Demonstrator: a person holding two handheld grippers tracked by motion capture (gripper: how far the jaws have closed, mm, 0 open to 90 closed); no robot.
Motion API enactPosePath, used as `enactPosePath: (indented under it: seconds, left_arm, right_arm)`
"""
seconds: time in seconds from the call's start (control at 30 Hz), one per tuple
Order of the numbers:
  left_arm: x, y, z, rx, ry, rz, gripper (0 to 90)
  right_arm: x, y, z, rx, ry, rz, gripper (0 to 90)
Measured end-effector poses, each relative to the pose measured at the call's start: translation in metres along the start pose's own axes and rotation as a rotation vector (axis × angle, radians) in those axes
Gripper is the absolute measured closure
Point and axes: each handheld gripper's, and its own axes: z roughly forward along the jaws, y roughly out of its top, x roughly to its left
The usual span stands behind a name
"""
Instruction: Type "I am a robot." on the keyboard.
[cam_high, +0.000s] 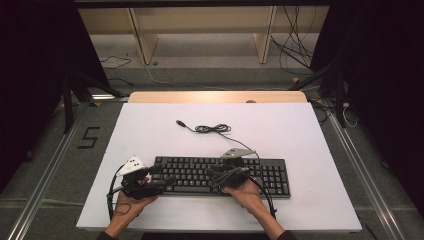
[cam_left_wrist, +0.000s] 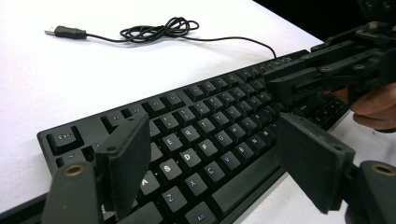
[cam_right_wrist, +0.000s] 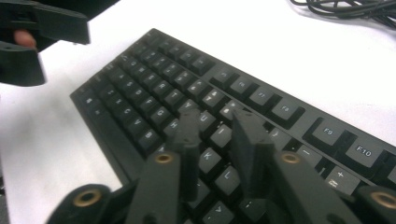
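You hold both tongs over the keyboard (cam_high: 220, 175), maybe to press keys: left tongs (cam_left_wrist: 212, 163) wide open, right tongs (cam_right_wrist: 217, 149) nearly closed, both empty.

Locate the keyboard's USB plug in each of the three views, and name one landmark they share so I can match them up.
High view: the USB plug lies on the white table, beyond the keyboard, left of the coiled cable.
Left gripper view: plug at upper left, coil to its right.
Right gripper view: plug out of frame; the coil shows at the top right edge.
Shared landmark: the black keyboard.
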Motion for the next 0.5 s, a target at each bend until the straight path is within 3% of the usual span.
enactPosePath:
  seconds: [0.3, 0.5]
  left_arm:
    - [-0.001, 0.003, 0.011, 0.041, 0.023, 0.007, 31.8]
    - [0.000, 0.009, 0.023, 0.071, 0.030, -0.004, 42.3]
  right_arm:
    - [0.003, -0.005, -0.014, -0.031, 0.029, -0.017, 57.0]
    - [0.004, -0.009, -0.021, -0.036, 0.038, -0.016, 48.7]
